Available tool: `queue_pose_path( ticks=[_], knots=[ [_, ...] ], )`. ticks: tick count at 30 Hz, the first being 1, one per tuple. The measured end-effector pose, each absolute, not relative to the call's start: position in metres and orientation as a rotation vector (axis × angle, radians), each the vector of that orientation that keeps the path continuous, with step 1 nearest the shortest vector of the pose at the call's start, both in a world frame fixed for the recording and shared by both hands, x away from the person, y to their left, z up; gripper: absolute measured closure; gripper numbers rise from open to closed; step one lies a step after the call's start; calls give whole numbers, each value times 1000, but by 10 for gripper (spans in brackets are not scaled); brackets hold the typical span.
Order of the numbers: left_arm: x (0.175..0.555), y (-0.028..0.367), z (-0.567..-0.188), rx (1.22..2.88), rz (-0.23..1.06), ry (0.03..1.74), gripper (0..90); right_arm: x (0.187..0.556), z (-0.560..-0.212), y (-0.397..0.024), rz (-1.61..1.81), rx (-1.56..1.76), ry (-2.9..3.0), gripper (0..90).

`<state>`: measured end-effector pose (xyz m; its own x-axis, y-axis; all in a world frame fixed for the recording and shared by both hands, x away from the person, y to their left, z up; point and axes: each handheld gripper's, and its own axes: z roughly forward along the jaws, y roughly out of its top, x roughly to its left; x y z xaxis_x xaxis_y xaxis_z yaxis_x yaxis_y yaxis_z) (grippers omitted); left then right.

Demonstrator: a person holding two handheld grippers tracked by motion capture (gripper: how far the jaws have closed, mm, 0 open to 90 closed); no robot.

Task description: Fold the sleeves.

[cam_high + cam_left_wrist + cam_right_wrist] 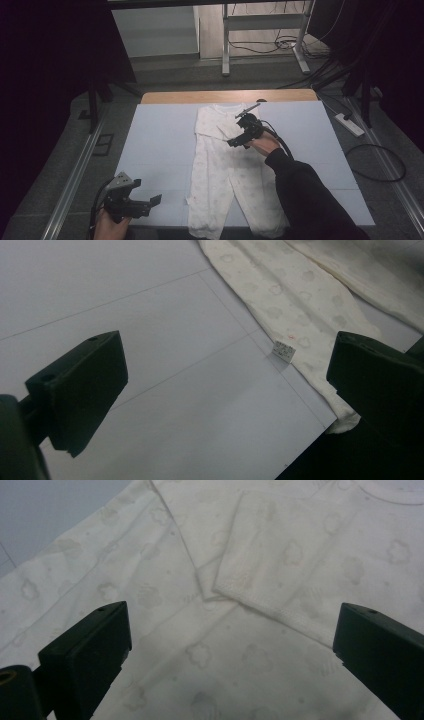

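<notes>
Forearms are coming in from the near edge of the table, and you are keeping the left gripper low at the near left corner. Its jaws are standing wide with nothing between them, and they are pointing across the bare white surface toward the romper. In the left gripper view you are looking at the near leg of the romper and a small label sticking out at its side seam, just beside the table edge.

Further in, the romper is lying flat along the middle of the table, legs toward you and neck at the far end. The legs are looking spread and not yet folded.

Beyond them, you are holding the right gripper over the chest. Its jaws are standing wide and are holding nothing; the cloth is lying loose under them. In the right gripper view both sleeves are lying folded in over the chest, their cuffs close together.

So I judge the sleeve folds are done and the body fold is still left: the legs need to come up toward the neck. The left gripper seems to be waiting near the leg for this step.

At the far side, a wooden strip of the table is showing, and cables are lying on the floor.
</notes>
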<state>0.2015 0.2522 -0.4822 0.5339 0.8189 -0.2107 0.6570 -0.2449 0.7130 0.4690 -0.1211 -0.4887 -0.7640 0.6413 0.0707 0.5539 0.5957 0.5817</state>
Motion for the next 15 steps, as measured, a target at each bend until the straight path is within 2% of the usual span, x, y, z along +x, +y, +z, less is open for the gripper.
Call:
queue_pose_path(
  ticks=[15],
  knots=[
    [201,252,-482,1984,260,1193,26,456,-485,-130,898,974,2647,0]
  ],
)
